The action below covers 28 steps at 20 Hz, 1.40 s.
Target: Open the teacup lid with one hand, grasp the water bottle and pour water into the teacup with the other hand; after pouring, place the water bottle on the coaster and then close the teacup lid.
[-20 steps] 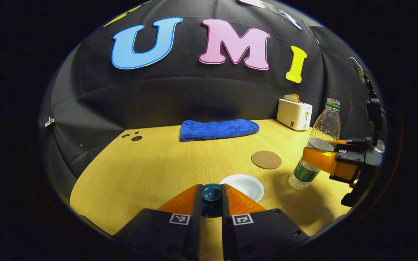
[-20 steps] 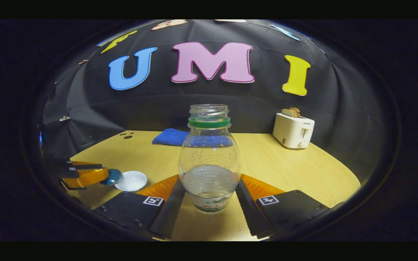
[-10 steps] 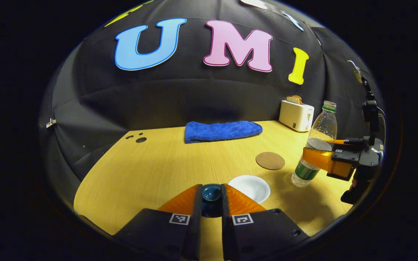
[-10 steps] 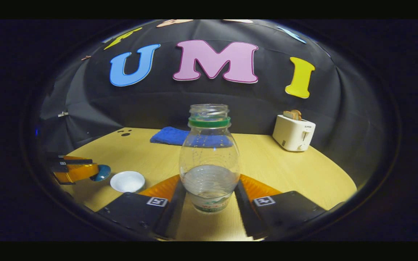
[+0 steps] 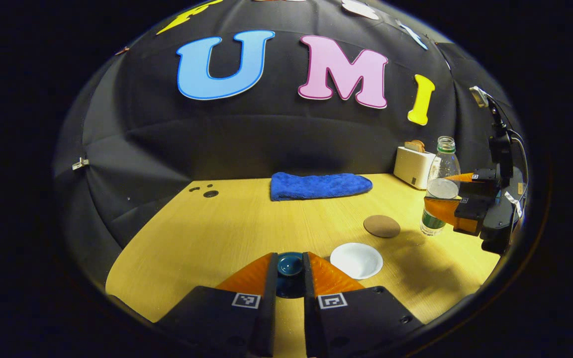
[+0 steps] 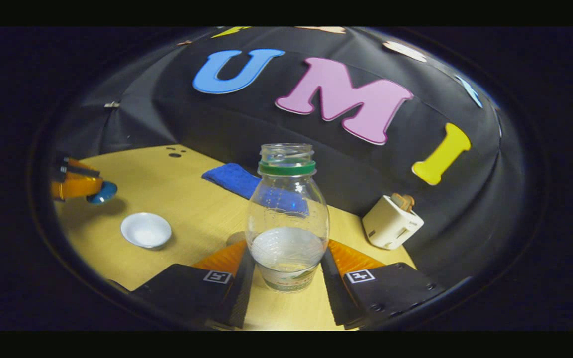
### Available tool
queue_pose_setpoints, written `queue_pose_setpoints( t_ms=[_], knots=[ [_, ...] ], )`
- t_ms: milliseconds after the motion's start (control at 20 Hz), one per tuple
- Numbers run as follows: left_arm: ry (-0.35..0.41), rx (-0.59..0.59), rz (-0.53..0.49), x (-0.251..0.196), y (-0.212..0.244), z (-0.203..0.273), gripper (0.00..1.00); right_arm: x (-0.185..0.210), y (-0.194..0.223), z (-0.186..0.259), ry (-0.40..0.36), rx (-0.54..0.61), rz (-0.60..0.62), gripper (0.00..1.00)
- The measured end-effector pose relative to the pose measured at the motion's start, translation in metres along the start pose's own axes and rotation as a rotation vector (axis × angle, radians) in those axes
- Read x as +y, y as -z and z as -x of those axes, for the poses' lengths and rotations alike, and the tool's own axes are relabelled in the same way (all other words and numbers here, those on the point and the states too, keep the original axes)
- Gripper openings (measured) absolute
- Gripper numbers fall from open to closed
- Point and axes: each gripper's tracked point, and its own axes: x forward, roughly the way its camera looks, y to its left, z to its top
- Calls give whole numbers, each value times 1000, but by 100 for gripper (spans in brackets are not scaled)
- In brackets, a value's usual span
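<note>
On the pale wooden table [image 5: 217, 228], the right gripper [image 6: 286, 258] clamps a clear plastic water bottle [image 6: 286, 219], lifted and part full. The left gripper [image 5: 290, 266] pinches the dark blue teacup lid [image 5: 290, 263], left of the open white teacup [image 5: 356, 259]. The round brown coaster [image 5: 382, 226] waits beyond; placing and closing remain.

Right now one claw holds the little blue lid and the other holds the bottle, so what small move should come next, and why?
Probably carry the water bottle toward the white teacup and start tipping it. The cup sits open, its lid held aside by the left gripper. The right gripper grips the uncapped bottle, which looks lifted and beside the cup, not over it.
</note>
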Motion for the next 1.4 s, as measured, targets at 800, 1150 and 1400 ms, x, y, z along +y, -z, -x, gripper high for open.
queue_pose_setpoints(
  t_ms=[800, 1150, 1400],
  knots=[
    [-130, -32, 112, 63, 22, 45, 24, 65, 14, -38, -177, -23, 697, 68],
    [-141, -13, 137, 71, 37, 40, 31, 92, 20, -48, -248, -52, 872, 65],
    [-140, -29, 126, 79, 31, 35, 28, 91, 19, -56, -235, -53, 963, 67]
  ],
)
